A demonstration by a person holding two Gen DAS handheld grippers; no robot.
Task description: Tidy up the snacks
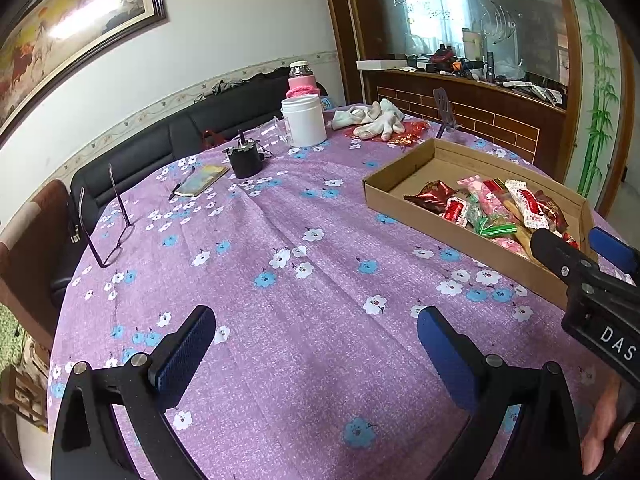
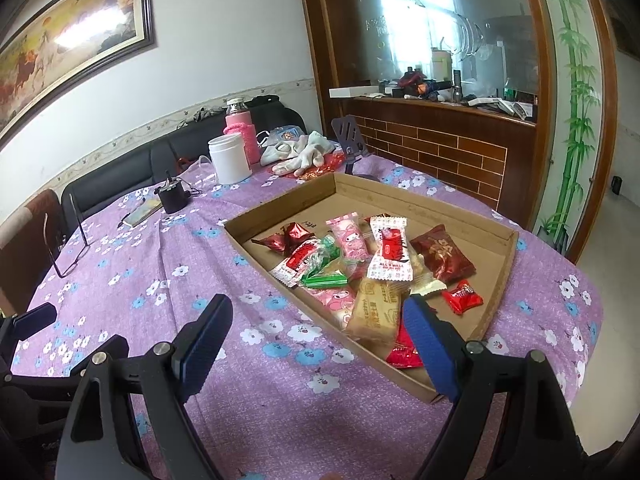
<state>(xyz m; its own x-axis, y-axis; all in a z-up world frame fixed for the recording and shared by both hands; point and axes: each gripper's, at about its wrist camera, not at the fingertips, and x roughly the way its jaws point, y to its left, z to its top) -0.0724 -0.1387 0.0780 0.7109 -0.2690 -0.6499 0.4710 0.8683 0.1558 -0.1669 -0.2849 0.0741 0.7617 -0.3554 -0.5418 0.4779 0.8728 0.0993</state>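
Observation:
A shallow cardboard tray (image 2: 498, 276) lies on the purple flowered tablecloth and holds several wrapped snacks (image 2: 362, 264) in red, pink, green and white. It also shows in the left wrist view (image 1: 400, 196), at the right. My right gripper (image 2: 316, 338) is open and empty, low over the tray's near corner, its right finger above the snacks. It shows in the left wrist view (image 1: 576, 246) over the tray's near end. My left gripper (image 1: 316, 344) is open and empty above bare cloth, left of the tray.
At the table's far side stand a white jar (image 1: 304, 120), a pink bottle (image 1: 303, 80), white gloves (image 1: 374, 120), a small black pot (image 1: 245, 160), a notebook (image 1: 202, 180) and a phone stand (image 1: 444, 114). Glasses (image 1: 108, 224) lie at the left edge. A black sofa runs behind.

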